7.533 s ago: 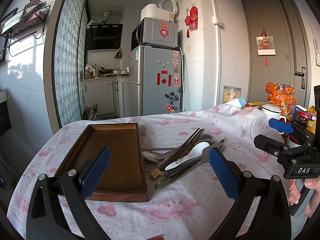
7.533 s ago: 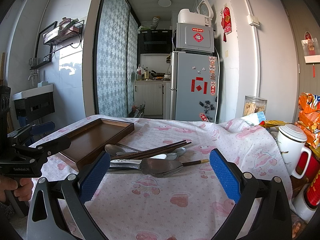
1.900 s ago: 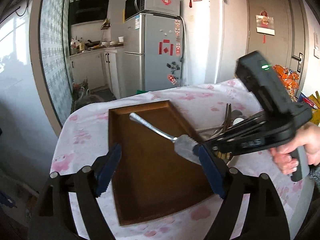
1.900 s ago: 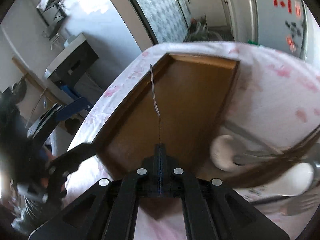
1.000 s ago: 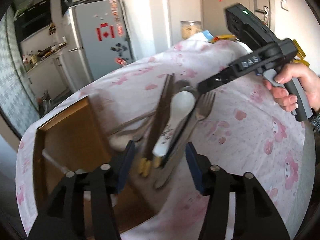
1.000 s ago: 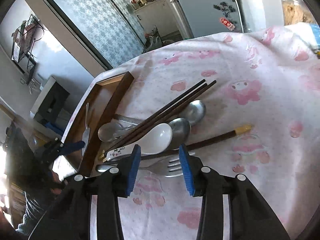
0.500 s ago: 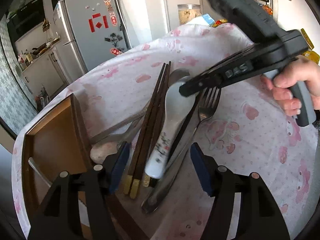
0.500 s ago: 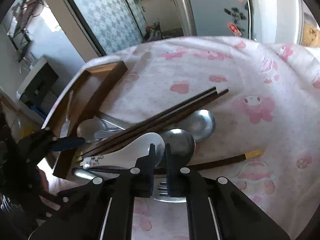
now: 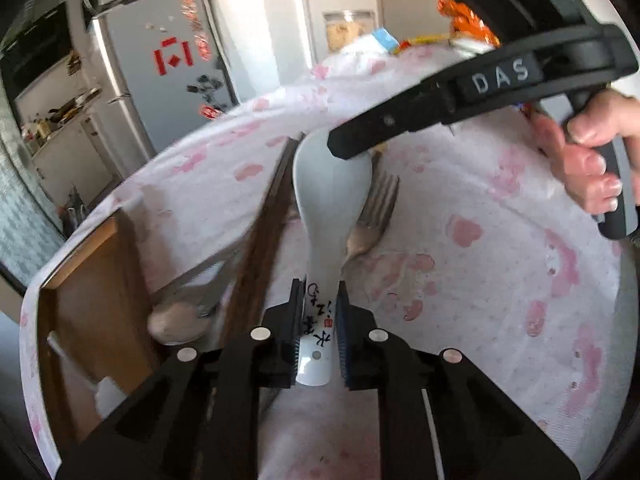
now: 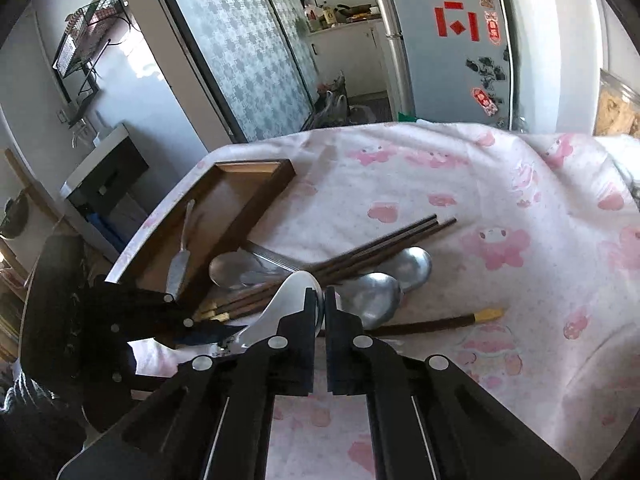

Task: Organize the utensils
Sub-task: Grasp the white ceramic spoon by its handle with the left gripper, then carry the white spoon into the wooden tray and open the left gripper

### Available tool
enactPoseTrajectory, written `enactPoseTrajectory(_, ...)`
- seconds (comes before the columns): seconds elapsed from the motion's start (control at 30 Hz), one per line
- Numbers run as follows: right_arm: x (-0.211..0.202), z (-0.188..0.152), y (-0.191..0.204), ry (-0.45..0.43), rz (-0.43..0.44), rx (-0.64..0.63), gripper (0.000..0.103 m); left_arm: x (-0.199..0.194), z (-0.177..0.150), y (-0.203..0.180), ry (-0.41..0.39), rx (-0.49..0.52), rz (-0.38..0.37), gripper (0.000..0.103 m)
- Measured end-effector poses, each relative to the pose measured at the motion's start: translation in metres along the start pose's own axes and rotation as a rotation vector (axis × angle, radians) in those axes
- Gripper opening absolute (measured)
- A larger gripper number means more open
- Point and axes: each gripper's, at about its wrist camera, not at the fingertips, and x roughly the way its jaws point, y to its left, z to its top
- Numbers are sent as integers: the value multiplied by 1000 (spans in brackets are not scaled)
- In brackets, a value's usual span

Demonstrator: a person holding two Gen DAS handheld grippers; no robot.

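Observation:
My left gripper is shut on the handle of the white ceramic spoon, which lies over the utensil pile. A fork lies to its right and dark chopsticks to its left. The wooden tray is at the left. In the right wrist view my right gripper is shut and empty, its tips over the spoon's bowl. A knife lies in the tray. Metal spoons, chopsticks and a lone chopstick lie on the cloth.
The table has a pink patterned cloth. Snack bags and a jar stand at the far edge. A fridge and kitchen doorway lie beyond the table. The left gripper body is at the left of the right wrist view.
My left gripper has moved in and shut on the white spoon's handle. My right gripper has shut fully and hangs over the spoon's bowl. The knife stays in the tray.

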Motion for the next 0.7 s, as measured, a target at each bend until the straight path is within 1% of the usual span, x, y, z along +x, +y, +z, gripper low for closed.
enactPoseTrajectory(0.13, 14, 16, 29, 0, 45, -27, 4, -25, -12, 21, -18, -26, 34, 18)
enactPoseTrajectory(0.27, 51, 38, 72, 20, 103, -69, 4, -50, -36, 60, -10, -73, 95, 18)
enactPoseTrajectory(0.4, 93, 56, 109, 47, 140, -99, 4, -62, -62, 100, 14, -150, 144, 18)
enactPoseTrajectory(0.47, 108, 61, 121, 60, 154, -104, 4, -66, -74, 116, 16, -185, 162, 18)
enactPoseTrajectory(0.57, 132, 68, 133, 89, 165, -111, 4, -68, -87, 135, 20, -231, 168, 18)
enactPoseTrajectory(0.7, 157, 68, 141, 112, 173, -103, 4, -65, -97, 147, 31, -257, 171, 18)
